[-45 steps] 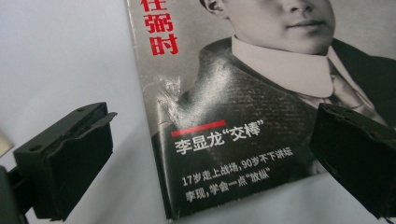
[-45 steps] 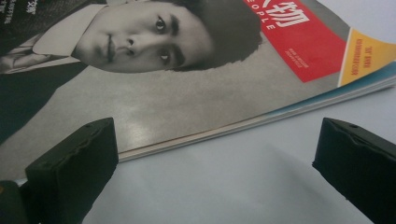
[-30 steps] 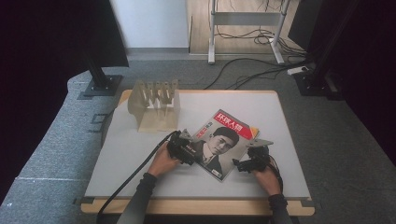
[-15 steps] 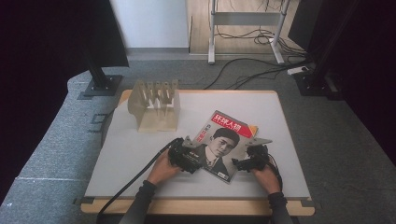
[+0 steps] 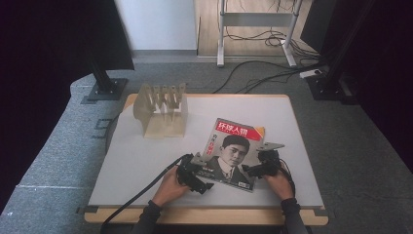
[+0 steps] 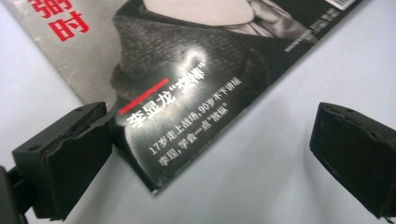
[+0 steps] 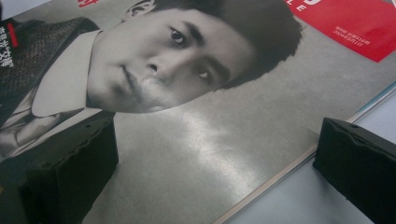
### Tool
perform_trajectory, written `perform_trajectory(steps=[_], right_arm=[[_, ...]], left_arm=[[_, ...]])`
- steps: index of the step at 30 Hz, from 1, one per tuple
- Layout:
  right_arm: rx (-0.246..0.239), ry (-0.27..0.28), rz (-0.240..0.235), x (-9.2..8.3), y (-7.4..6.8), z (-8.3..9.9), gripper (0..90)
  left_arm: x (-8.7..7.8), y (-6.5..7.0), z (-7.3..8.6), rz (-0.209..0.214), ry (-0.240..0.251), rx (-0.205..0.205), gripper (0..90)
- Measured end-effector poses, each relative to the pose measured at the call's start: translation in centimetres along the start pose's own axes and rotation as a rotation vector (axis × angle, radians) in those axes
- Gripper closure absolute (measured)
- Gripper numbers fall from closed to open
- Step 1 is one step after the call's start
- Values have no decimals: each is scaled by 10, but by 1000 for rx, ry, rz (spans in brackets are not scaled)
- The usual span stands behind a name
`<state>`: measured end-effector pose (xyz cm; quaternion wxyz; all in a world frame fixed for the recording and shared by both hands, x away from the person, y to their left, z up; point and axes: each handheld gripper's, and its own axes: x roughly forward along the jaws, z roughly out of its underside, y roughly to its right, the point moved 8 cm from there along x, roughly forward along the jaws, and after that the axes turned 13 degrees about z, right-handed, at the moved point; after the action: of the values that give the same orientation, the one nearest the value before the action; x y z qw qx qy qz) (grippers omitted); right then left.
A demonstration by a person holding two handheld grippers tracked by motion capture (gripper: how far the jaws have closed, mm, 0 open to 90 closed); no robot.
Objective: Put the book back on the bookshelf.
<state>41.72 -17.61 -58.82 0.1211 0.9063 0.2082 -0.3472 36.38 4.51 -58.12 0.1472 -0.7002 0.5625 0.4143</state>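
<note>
A magazine (image 5: 234, 151) with a black-and-white portrait cover and a red title band lies flat on the grey table top (image 5: 146, 161), right of centre. My left gripper (image 5: 198, 175) sits at its near-left corner. In the left gripper view, the left gripper (image 6: 205, 158) is open, the magazine's corner (image 6: 154, 154) lies between the jaws, and one jaw touches its edge. My right gripper (image 5: 253, 169) rests at the magazine's right edge. In the right gripper view, the right gripper (image 7: 215, 172) is open, one jaw over the cover (image 7: 187, 140) and the other off the page edge.
A wooden slotted rack (image 5: 160, 109) stands at the table's back left. The left gripper's cable (image 5: 141, 195) trails off the near edge. Floor cables and a metal stand (image 5: 253, 29) lie beyond the table. Stand bases flank the far corners.
Both hands and grippers have drawn back a little toward the near edge. The magazine has shifted slightly the same way and lies flat.
</note>
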Motion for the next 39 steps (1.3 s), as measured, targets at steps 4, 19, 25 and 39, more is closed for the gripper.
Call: perform_trajectory(steps=[4, 19, 25, 39], right_arm=[[-8, -2, -3, 2, 0, -1, 0], [-5, -8, 28, 12, 7, -10, 0], [-12, -16, 34, 17, 11, -14, 0], [-41, -2, 4, 17, 0, -14, 0]], left_arm=[[-1, 11, 1, 50, 28, 0, 22], [-9, -33, -8, -99, 78, -41, 12], [6, -45, -19, -81, 81, -39, 5], [8, -15, -11, -88, 17, -41, 0]])
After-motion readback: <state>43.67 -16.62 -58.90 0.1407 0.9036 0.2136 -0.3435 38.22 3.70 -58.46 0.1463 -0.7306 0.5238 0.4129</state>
